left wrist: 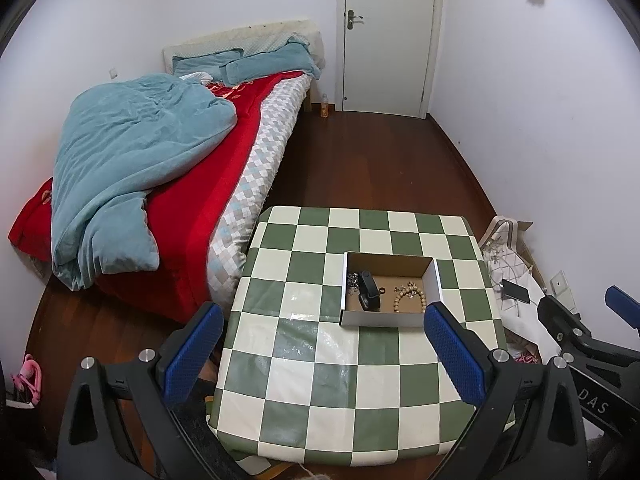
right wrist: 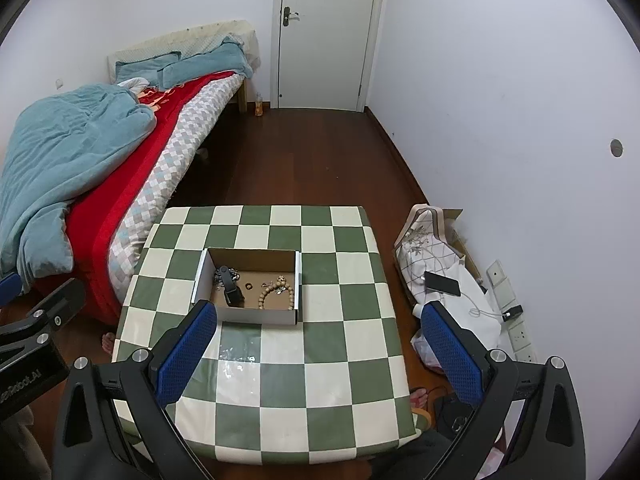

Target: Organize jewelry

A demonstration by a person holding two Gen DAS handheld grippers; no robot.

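Observation:
An open cardboard box (left wrist: pixel 434 276) (right wrist: pixel 298 280) stands on the green-and-white checked table (left wrist: pixel 320 368) (right wrist: pixel 320 380). Inside lie a black watch (left wrist: pixel 367 290) (right wrist: pixel 231 286), a wooden bead bracelet (left wrist: pixel 408 299) (right wrist: pixel 276 295), a silvery chain (left wrist: pixel 352 281) (right wrist: pixel 219 274) and a small dark ring (left wrist: pixel 382 291) (right wrist: pixel 248 286). My left gripper (left wrist: pixel 323 320) is open and empty, held above the table's near side. My right gripper (right wrist: pixel 319 320) is open and empty, just this side of the box. The right gripper also shows in the left wrist view (left wrist: pixel 580 312).
A bed (left wrist: pixel 168 168) (right wrist: pixel 100 168) with a teal quilt and red cover lies left of the table. A cloth bag with a phone (left wrist: pixel 516 291) (right wrist: pixel 442 283) and wall sockets (right wrist: pixel 516 320) sit to the right. A closed door (left wrist: pixel 388 32) (right wrist: pixel 328 32) is at the far wall.

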